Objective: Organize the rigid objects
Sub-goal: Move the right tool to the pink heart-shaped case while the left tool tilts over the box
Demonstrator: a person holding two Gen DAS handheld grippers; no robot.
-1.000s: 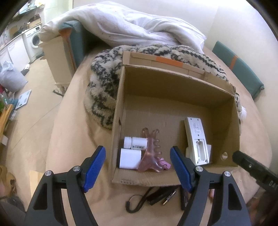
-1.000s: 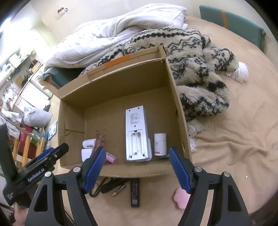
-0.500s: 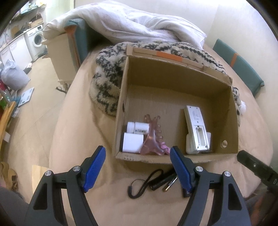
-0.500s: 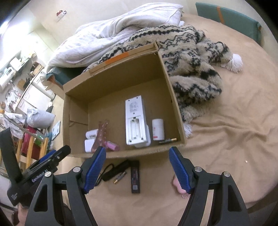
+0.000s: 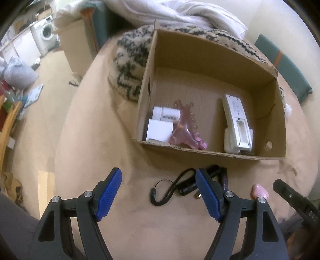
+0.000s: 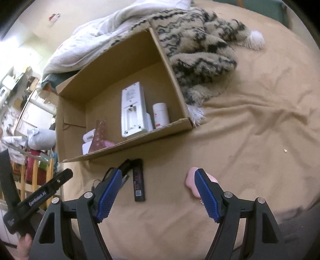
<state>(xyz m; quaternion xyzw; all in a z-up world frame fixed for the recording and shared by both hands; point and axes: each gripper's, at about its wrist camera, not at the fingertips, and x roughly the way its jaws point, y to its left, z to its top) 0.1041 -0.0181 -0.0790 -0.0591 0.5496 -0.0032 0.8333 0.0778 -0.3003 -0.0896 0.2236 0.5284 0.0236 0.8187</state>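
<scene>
An open cardboard box (image 5: 200, 152) (image 6: 128, 146) lies on the tan bed. It holds a white remote (image 5: 237, 122) (image 6: 132, 108), a pink hair claw (image 5: 185, 130) (image 6: 100, 138), white bottles (image 5: 166, 115) (image 6: 161, 115) and a white block (image 5: 160, 133). In front of the box lie a black corded item (image 5: 170, 192), a black stick (image 6: 138, 180) and a pink object (image 5: 260, 191) (image 6: 191, 181). My left gripper (image 5: 158, 196) is open and empty above the cord. My right gripper (image 6: 157, 195) is open and empty, with the black stick between its fingers and the pink object behind its right finger.
A black-and-cream knitted blanket (image 6: 200, 46) (image 5: 130, 66) and a white duvet (image 5: 170, 14) lie behind the box. The bed edge drops to the floor on the left (image 5: 66, 124), with a washing machine (image 5: 45, 35) and clutter beyond.
Both grippers have pulled back and away from the box, which now sits farther off. The items in front of the box have come into fuller view. Both stay open.
</scene>
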